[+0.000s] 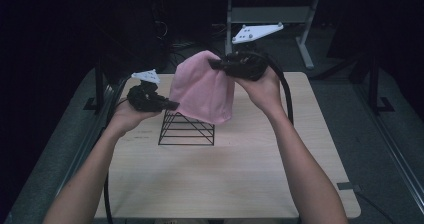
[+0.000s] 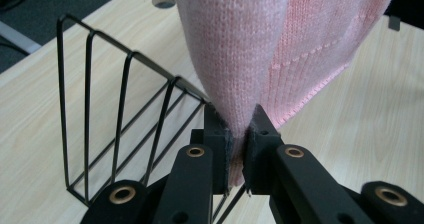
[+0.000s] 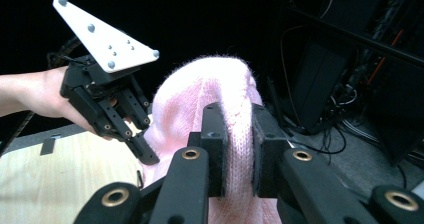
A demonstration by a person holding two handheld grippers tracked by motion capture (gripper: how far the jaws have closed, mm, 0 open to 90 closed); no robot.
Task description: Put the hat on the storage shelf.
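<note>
High view, left claw (image 1: 172,104) and right claw (image 1: 214,63) both clamped on pink knit hat (image 1: 202,91)

surface: light wooden table (image 1: 240,179) | on it: black wire rack (image 1: 186,129)

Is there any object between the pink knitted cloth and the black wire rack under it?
Nothing visible. The pink knitted cloth hangs from the left gripper and right gripper, both shut on it, directly over the black wire rack on the table.

The pink knit hat (image 1: 202,89) hides the wire rack's (image 1: 186,130) top.
</note>
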